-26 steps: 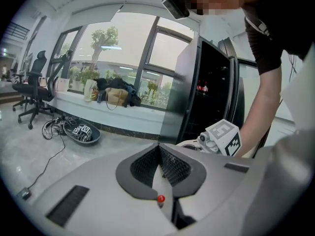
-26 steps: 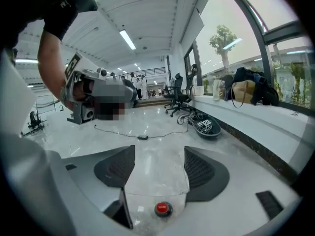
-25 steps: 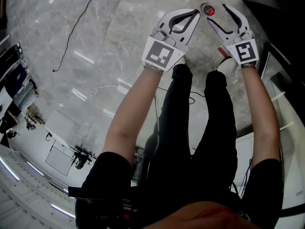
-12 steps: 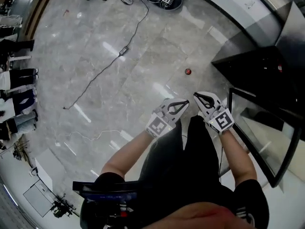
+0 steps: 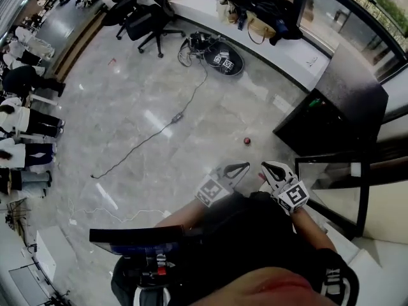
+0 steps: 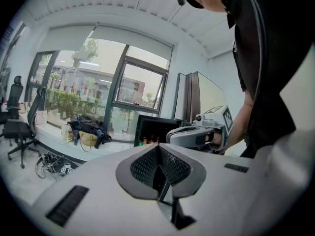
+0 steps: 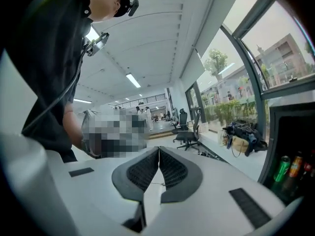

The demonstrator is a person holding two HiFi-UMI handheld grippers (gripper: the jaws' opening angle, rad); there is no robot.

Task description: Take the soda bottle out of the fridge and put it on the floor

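The soda bottle (image 5: 247, 141) stands on the grey marble floor, seen from above as a small red cap. Both grippers are held close to the person's body, well back from the bottle. My left gripper (image 5: 245, 166) is shut, and its pads (image 6: 170, 163) meet with nothing between them. My right gripper (image 5: 263, 167) is shut and empty too, its pads (image 7: 172, 168) pressed together. The black fridge (image 5: 331, 107) stands to the right with its glass door (image 5: 335, 183) swung open. Bottles and cans (image 7: 288, 168) show inside it.
A cable (image 5: 159, 132) runs across the floor to a round device (image 5: 223, 59) by the window ledge. Office chairs (image 5: 150, 14) stand at the back left. Bags (image 5: 264, 8) lie on the ledge. Several people (image 5: 22, 113) stand at the far left.
The right gripper let go of the bottle and shut. Both grippers drew back towards the body as the head view rose. The bottle stays on the floor, now farther off.
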